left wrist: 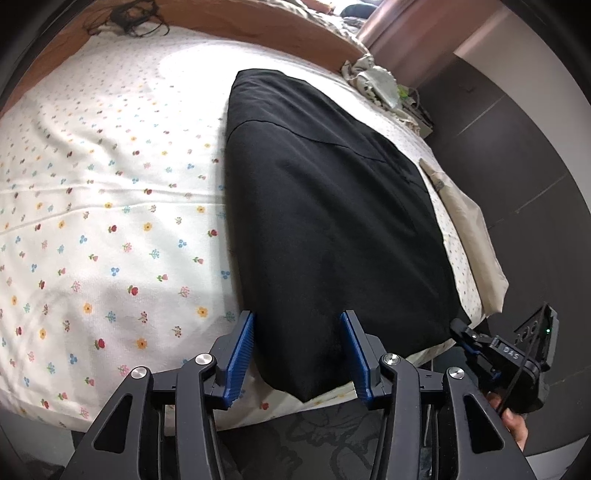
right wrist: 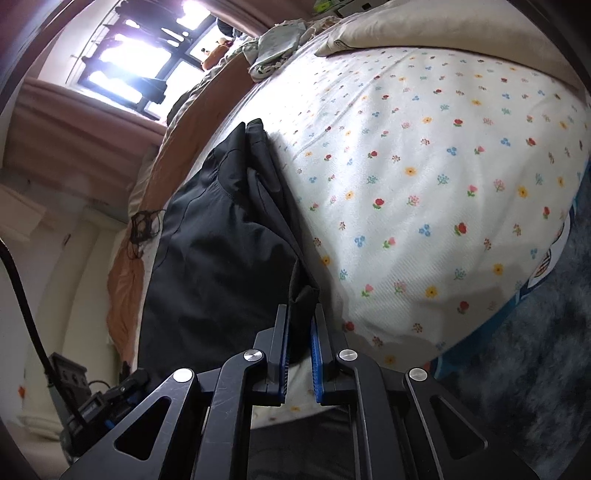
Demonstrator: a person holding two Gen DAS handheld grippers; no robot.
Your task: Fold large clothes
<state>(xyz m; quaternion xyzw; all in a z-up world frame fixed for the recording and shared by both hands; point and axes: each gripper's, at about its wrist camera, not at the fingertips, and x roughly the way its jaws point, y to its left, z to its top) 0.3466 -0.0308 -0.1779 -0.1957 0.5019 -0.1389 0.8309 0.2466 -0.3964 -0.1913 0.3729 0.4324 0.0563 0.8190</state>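
A black garment (left wrist: 332,221) lies flat on the flowered bedsheet (left wrist: 110,221), its near edge hanging over the bed's side. My left gripper (left wrist: 297,315) stands open astride the garment's near left corner. The cloth runs between the blue pads (left wrist: 240,354), which do not pinch it. At the near right corner is my right gripper (left wrist: 460,328), held by a hand. In the right wrist view my right gripper (right wrist: 301,310) is shut on a bunched fold of the black garment (right wrist: 221,240), which rises from the sheet (right wrist: 424,184) into the jaws.
A beige pillow (left wrist: 469,225) lies along the bed's right edge beside the garment. Crumpled pale cloth (left wrist: 376,81) sits at the far corner, an orange blanket (left wrist: 258,26) along the far side. A dark floor (left wrist: 517,147) and a blue rug (right wrist: 535,350) border the bed.
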